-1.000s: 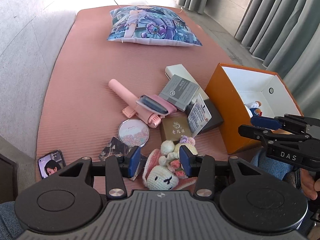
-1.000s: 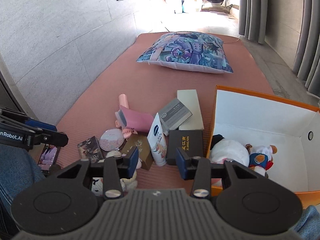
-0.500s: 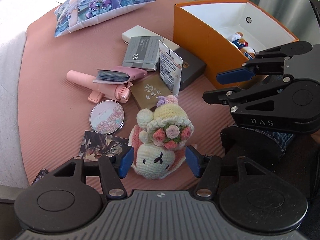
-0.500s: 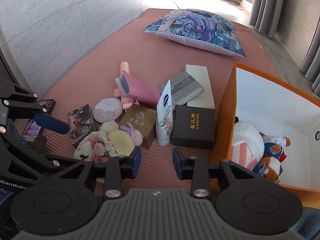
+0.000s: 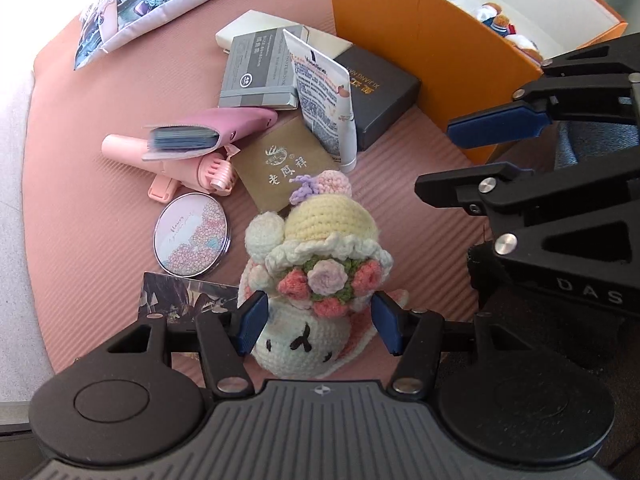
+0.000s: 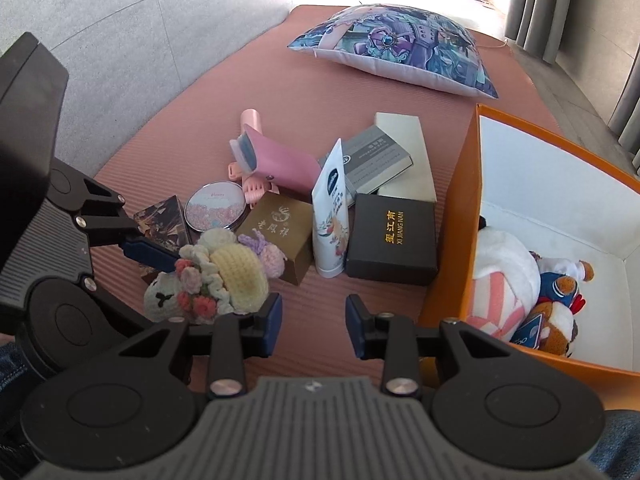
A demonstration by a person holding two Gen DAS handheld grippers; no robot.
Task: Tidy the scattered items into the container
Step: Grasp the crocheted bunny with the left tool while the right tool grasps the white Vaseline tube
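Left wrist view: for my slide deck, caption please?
Open left gripper straddling a crocheted bunny beside the orange box.

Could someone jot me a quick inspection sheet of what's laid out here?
Surface: pink mat, ribbed.
Job's things: crochet bunny, round mirror, tube, black box; orange box already holds plush toys.
Clutter: printed pillow at the far end.
Grippers: left gripper open, its fingers having just spread, either side of the bunny; right gripper open, nothing between its fingers.
Cables: nothing seen.
Surroundings: grey wall, curtains.
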